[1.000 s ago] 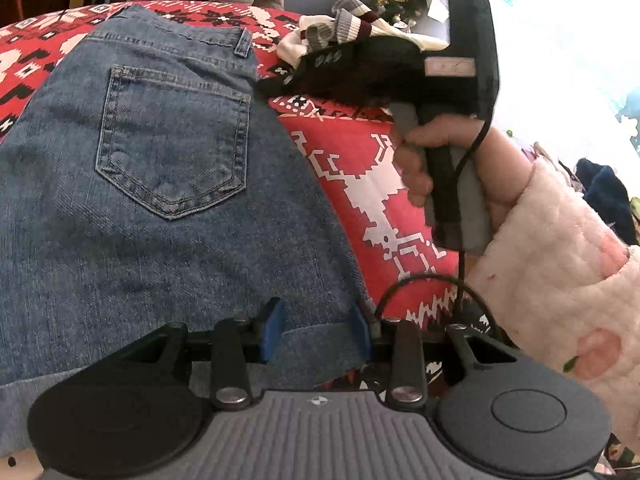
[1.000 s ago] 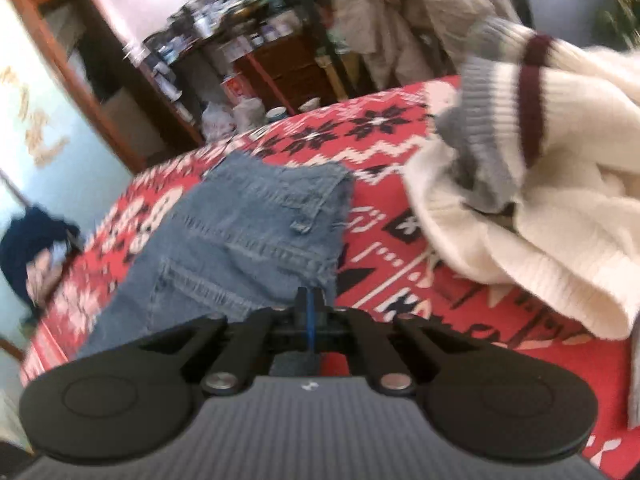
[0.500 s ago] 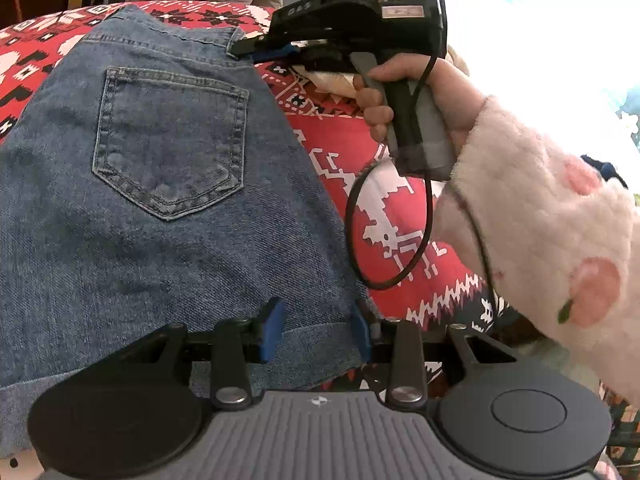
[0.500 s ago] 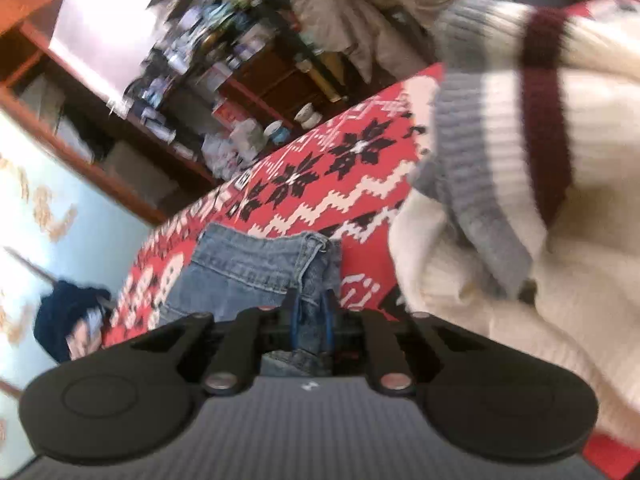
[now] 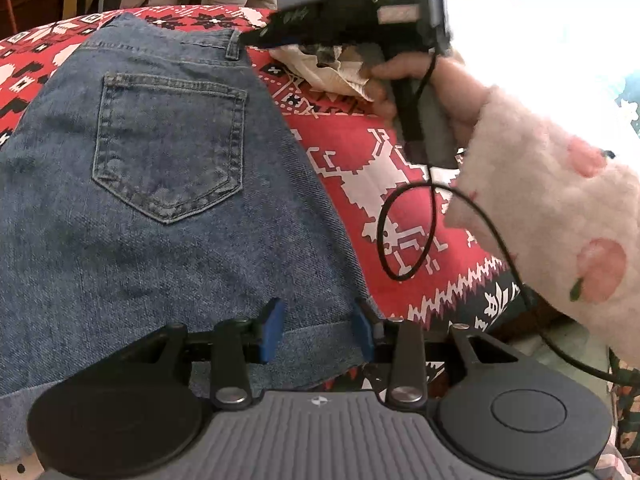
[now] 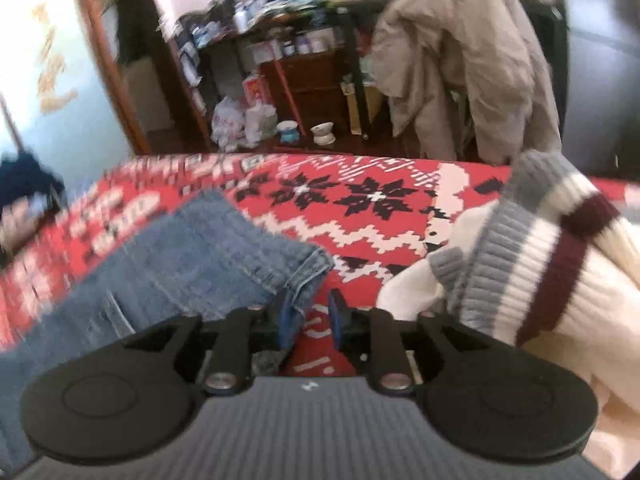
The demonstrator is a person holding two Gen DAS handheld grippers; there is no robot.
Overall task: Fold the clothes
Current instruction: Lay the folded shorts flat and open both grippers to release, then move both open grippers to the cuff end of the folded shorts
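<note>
In the left wrist view, the left gripper (image 5: 318, 326) has its jaws wide apart, with the cuffed hem of the denim shorts (image 5: 160, 184) lying between and ahead of them. The shorts lie flat on the red patterned blanket (image 5: 360, 168), back pocket up, stretching away from the jaws to the waistband at the far end. Right of the jaws and further out, a hand (image 5: 404, 84) in a fleecy pink sleeve (image 5: 560, 216) holds the right gripper (image 5: 256, 38), whose tip sits at the waistband corner by the belt loop. A black cable (image 5: 404, 236) loops down from it over the blanket. Whether those jaws touch the denim cannot be told from here.

In the right wrist view, which is blurred, the right gripper (image 6: 310, 320) has its jaws partly apart. The waistband corner of the denim shorts (image 6: 192, 264) lies at the left jaw, bunched against it, with bare blanket (image 6: 360, 216) between the jaws. The rest of the shorts spread away to the left of the jaws. To the right of the jaws sits a cream knit sweater (image 6: 540, 280) with grey and maroon stripes.
</note>
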